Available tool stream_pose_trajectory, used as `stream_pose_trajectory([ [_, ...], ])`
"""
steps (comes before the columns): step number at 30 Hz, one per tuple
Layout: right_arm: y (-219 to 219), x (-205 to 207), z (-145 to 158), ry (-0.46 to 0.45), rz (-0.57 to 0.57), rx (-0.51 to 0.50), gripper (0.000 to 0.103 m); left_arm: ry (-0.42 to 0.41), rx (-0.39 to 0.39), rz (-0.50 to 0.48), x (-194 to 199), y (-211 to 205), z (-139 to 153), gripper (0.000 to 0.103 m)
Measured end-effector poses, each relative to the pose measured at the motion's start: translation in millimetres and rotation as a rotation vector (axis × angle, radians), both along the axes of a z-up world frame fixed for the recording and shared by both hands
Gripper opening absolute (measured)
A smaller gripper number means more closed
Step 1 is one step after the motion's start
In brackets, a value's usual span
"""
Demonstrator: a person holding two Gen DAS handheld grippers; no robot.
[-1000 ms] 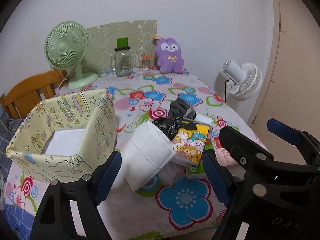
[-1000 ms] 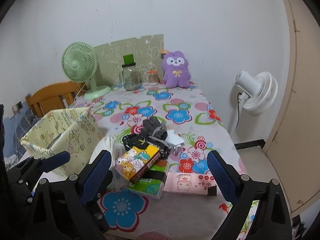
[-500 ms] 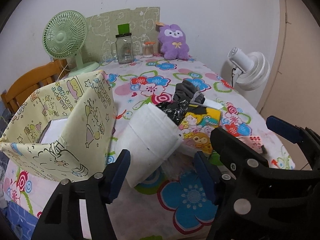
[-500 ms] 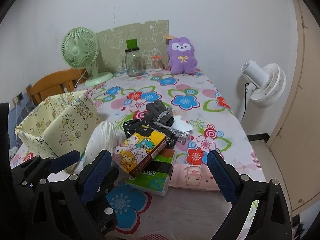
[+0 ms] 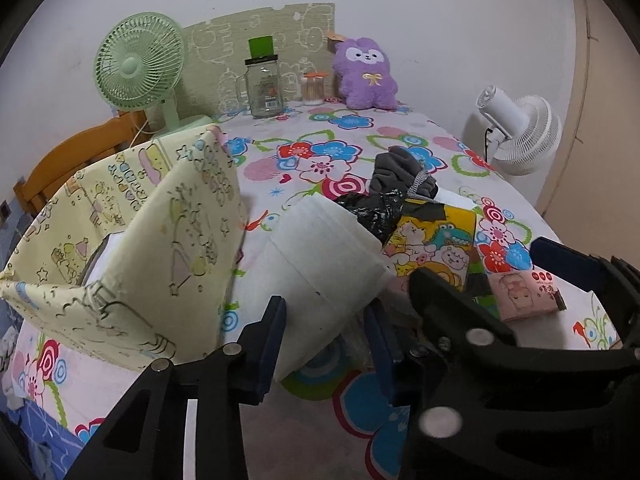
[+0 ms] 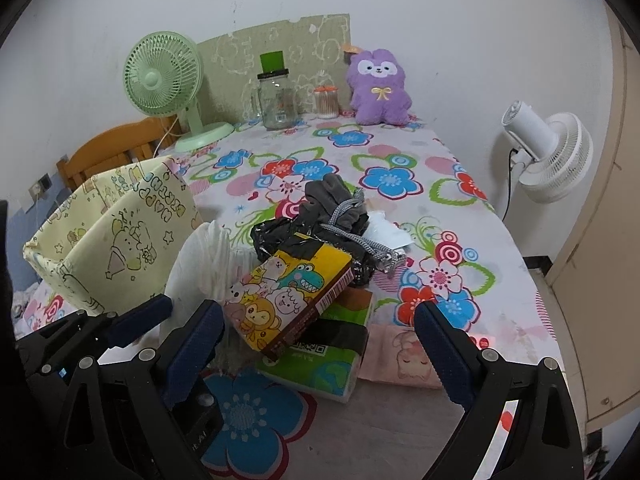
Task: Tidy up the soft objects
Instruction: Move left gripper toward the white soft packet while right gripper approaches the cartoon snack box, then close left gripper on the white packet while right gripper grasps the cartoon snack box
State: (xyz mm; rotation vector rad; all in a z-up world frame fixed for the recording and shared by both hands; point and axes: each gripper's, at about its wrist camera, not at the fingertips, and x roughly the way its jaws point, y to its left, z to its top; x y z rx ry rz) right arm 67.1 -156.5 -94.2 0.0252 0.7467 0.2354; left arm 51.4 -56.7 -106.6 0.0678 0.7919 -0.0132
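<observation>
Nearest lens, left gripper (image 5: pixel 324 340) standing open, blue pads flanking white paper roll (image 5: pixel 320 264) lying on floral tablecloth (image 6: pixel 384 432). Right gripper (image 6: pixel 316 340) gaping wide before cartoon tissue pack (image 6: pixel 288 300) leaning on green tissue pack (image 6: pixel 320 364). Pink pack (image 6: pixel 400 356) lying beside. Yellow fabric bin (image 5: pixel 120 236) sitting left of roll. Farther back, grey glove (image 6: pixel 332 200) resting on black bag (image 6: pixel 276 236).

My left tongs (image 5: pixel 324 344) are showing matte black angular arms, silver round screw heads dotting the linkages, and dark blue textured pads (image 5: pixel 272 348) lining each finger. My right tongs (image 6: pixel 320 344) are wearing the same black frame, silver screws and blue ribbed pads (image 6: pixel 444 352), faint embossed lettering marking one arm.
</observation>
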Motion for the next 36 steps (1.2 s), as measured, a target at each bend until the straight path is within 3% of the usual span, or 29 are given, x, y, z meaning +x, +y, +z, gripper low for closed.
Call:
stream_pose_trajectory([
  [12,2.8,21.9,-13.4,0.05,0.005,0.028,0.097,0.002,0.014,-0.015,10.5,-7.6,-3.0,0.032],
  [19,2.6,30.4,-16.2,0.069,0.017,0.065,0.075,0.024,-0.008,-0.032,17.3,-7.5,-1.9,0.024],
  [21,3.2,31.0,-15.4,0.068,0.017,0.06,0.066,0.021,-0.007,-0.034,18.1,-8.7,-0.6,0.018],
  [23,2.6,32.2,-14.4,0.075,0.021,0.065,0.048,0.025,-0.012,-0.038,19.0,-9.3,0.2,0.016],
  [26,1.9,33.0,-13.7,0.08,0.024,0.067,0.038,0.03,-0.009,-0.041,19.3,-9.9,1.2,0.013],
  [36,-1.9,30.3,-3.1,0.071,0.014,0.06,0.029,0.018,0.001,-0.056,16.4,-13.5,13.2,0.004],
])
